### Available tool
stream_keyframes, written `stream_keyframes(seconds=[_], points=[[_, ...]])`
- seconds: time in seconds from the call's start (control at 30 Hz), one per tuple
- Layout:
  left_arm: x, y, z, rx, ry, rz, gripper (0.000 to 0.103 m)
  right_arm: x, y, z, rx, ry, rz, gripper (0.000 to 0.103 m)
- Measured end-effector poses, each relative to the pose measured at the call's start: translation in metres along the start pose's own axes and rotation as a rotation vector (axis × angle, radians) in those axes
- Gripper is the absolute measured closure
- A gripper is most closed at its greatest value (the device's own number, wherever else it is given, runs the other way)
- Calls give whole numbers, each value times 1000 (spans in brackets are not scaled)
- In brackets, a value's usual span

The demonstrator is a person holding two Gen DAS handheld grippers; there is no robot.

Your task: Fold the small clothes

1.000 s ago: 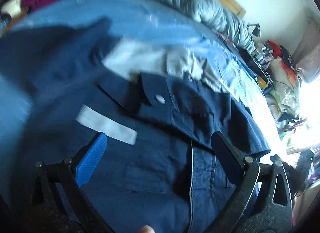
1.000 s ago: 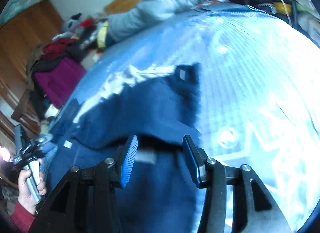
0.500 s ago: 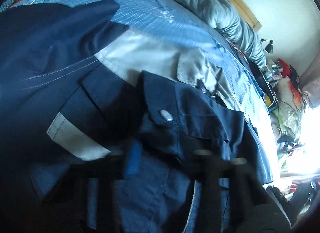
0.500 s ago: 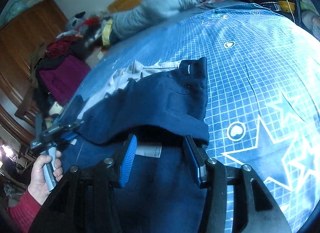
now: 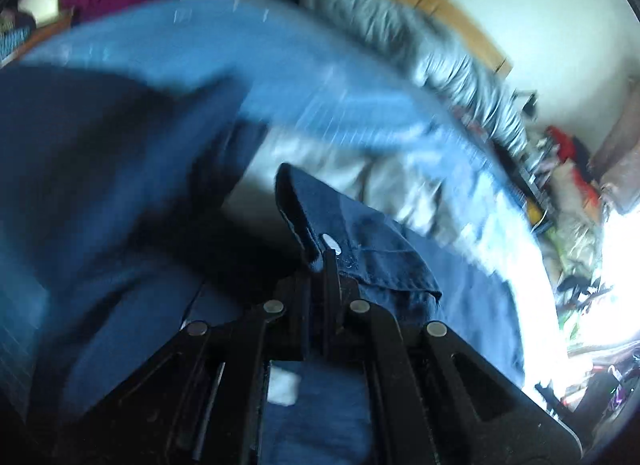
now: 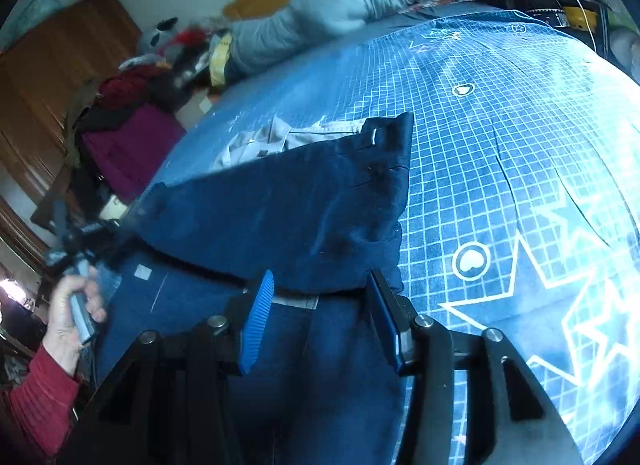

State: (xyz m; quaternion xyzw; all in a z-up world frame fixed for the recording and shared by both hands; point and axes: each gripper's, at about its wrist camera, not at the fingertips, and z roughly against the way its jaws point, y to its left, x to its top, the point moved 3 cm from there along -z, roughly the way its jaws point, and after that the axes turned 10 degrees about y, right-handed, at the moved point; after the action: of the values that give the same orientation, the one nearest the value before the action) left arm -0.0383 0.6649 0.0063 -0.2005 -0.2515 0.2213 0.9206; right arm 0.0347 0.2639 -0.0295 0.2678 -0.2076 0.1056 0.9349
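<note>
From the left wrist view, the left gripper (image 5: 326,265) has its two jaws pressed together on an edge of the navy shorts (image 5: 372,249), right at the waistband corner beside a pale button (image 5: 331,242), so that corner is pinched and lifted a little off the rest of the cloth. The picture is smeared with motion, but more navy fabric spreads out to the left, a strip of grey lining (image 5: 320,161) shows beyond the raised edge, and the blue grid bedspread (image 5: 280,77) lies behind it. From the right wrist view, the right gripper (image 6: 318,317) stands with its jaws wide apart, holding nothing, poised just over a folded-over edge of the same navy shorts (image 6: 304,201), which lie on the bed's star-and-grid cover (image 6: 500,145). One flap has already been laid across the lower part, leaving a diagonal edge with the grey lining (image 6: 280,137) poking out at the far side. At the left of that view the person's hand in a red sleeve (image 6: 70,313) grips the other tool's handle at the garment's far corner. To my eye the job is partway: a first fold looks made, but the pile is uneven and loose, and I would guess at least one more fold and some squaring up is left. Only this one garment appears to be in hand.
</note>
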Motion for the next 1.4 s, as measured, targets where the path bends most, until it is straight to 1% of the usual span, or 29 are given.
stream_keyframes(seconds=[0.03,0.13,0.2,0.23,0.27,0.3,0.33,0.43,0.47,0.5,0.53,0.6,0.63,0.67,0.7,0.73,0.8,0.83,0.87,0.9,0.97,1.0,1.1,1.13,1.17,1.23,1.33,1.37,1.4], points=[[-6,4,-4,17,12,5,100,2,-1,-2,0,-1,-3,49],[-17,15,-7,14,23,52,98,13,-13,-8,-11,-21,-55,49],[-23,19,-6,16,16,63,94,18,-33,-21,-46,10,-138,48],[-24,19,-5,22,14,58,94,19,-44,-30,-33,44,-182,48],[-24,19,-4,30,14,49,94,17,-54,-40,9,81,-232,54],[-23,19,-3,40,15,39,93,15,-59,-43,46,81,-260,63],[-22,19,-2,46,17,34,93,12,-57,-42,64,76,-252,86],[-15,19,-6,45,20,36,93,-5,-39,-36,19,68,-172,86],[-16,20,-4,42,23,41,92,-11,-37,-34,2,66,-164,83],[-15,17,-4,40,24,42,92,-16,-38,-32,-2,73,-173,83],[-15,16,1,31,19,36,92,-17,-36,-26,-12,67,-174,78],[-16,17,16,18,8,23,89,-13,-30,-7,-72,6,-116,75],[-17,23,28,-1,-3,28,87,-8,-27,0,-81,-26,-88,75],[-15,29,36,-19,-17,41,83,-1,-24,3,-79,-45,-75,74],[-14,43,51,-40,-42,70,73,5,-23,6,-74,-54,-70,73],[-13,61,65,-49,-71,105,66,11,-22,6,-71,-54,-70,73],[-9,107,93,-42,-138,179,40,21,-15,3,-70,-37,-65,71],[-5,134,106,3,-172,215,32,24,-7,3,-69,-36,-56,68],[0,161,116,56,-202,250,24,26,1,2,-66,-38,-42,61],[7,193,126,106,-233,296,23,28,12,1,-61,-39,-26,58],[25,249,136,156,-259,377,23,28,30,-3,-54,-33,1,51],[35,273,138,174,-262,407,23,28,39,-7,-55,-23,12,50],[70,322,120,176,-211,443,23,29,64,-23,-47,14,40,49],[80,332,114,169,-208,439,23,29,71,-29,-51,25,48,48],[90,338,111,178,-226,425,23,29,78,-34,-52,36,55,48],[107,344,108,226,-263,404,23,29,90,-45,-54,54,57,48],[127,347,99,272,-281,399,25,32,105,-54,-41,55,54,48],[132,346,97,290,-280,390,42,33,110,-57,-42,54,60,48],[135,343,95,300,-266,381,88,33,113,-60,-41,54,67,48]])
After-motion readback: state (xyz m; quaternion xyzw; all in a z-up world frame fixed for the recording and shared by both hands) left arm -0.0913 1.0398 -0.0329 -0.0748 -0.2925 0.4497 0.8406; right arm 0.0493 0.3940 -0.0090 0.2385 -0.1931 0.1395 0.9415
